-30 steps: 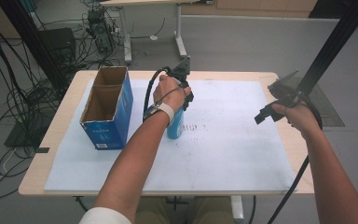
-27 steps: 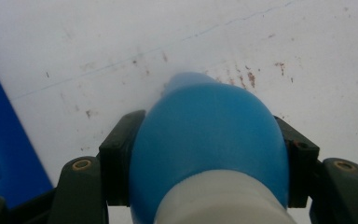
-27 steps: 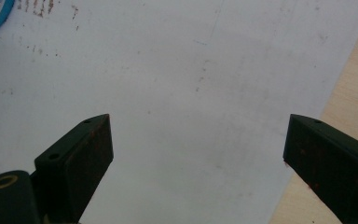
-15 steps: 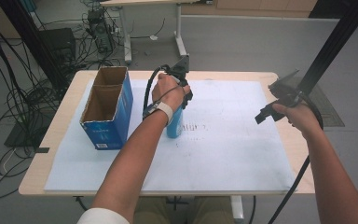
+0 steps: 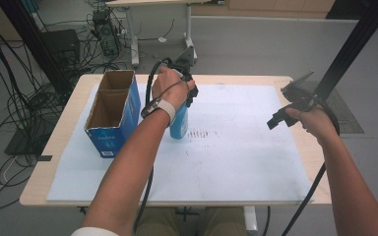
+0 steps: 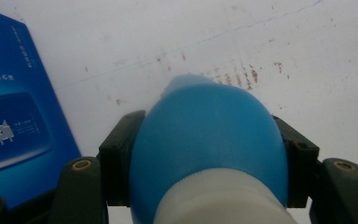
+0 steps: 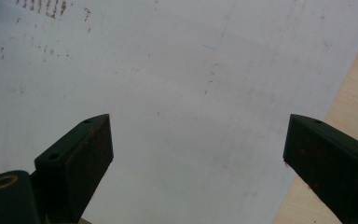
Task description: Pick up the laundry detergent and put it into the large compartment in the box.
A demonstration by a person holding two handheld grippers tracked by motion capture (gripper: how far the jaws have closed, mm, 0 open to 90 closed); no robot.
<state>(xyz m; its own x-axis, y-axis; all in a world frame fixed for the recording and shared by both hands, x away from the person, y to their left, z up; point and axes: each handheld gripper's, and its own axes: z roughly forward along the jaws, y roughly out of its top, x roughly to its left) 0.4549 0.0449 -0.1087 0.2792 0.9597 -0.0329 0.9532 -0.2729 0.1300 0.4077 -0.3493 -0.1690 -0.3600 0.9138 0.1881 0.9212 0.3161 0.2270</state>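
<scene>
Two tongs: left (image 6: 205, 154) gripping bottle (image 6: 207, 140).

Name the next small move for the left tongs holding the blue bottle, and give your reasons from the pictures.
Probably carry the blue bottle sideways over the open cardboard box. The left tongs are clamped on both sides of the bottle, the box stands right beside it with its top open, and the right tongs hang open over the white mat, holding nothing.

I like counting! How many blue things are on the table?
2. A blue bottle stands mid-table, clamped in the left gripper. A blue box, open on top, stands just left of it. Something inside the box could be hidden.
</scene>
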